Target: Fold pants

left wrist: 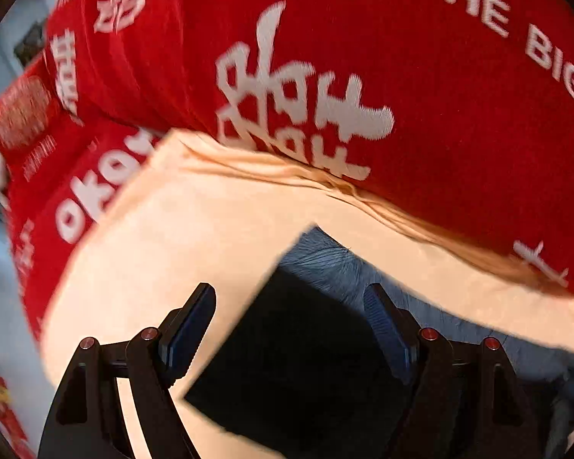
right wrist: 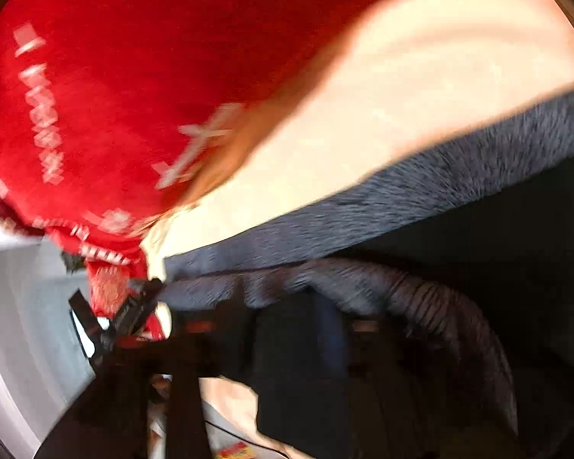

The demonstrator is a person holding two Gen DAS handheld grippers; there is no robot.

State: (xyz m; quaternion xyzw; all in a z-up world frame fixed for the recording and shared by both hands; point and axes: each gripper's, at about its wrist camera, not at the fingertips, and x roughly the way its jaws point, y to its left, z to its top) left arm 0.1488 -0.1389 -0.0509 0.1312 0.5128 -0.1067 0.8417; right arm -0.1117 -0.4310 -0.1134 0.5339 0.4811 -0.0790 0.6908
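Dark pants (left wrist: 306,344) with a grey ribbed waistband (left wrist: 325,256) lie on a pale cream surface (left wrist: 180,237). My left gripper (left wrist: 291,306) is open just above the pants, its fingers (left wrist: 195,317) astride the corner of the dark fabric and holding nothing. In the blurred right wrist view the pants (right wrist: 459,248) show with the grey waistband (right wrist: 401,199). My right gripper (right wrist: 287,329) is dark and blurred, and pants fabric drapes over its fingers, so its jaws cannot be made out.
A red cloth with white lettering (left wrist: 325,76) covers the far side beyond the cream surface, and it shows in the right wrist view (right wrist: 114,95). A grey floor or wall (right wrist: 26,306) lies at the left.
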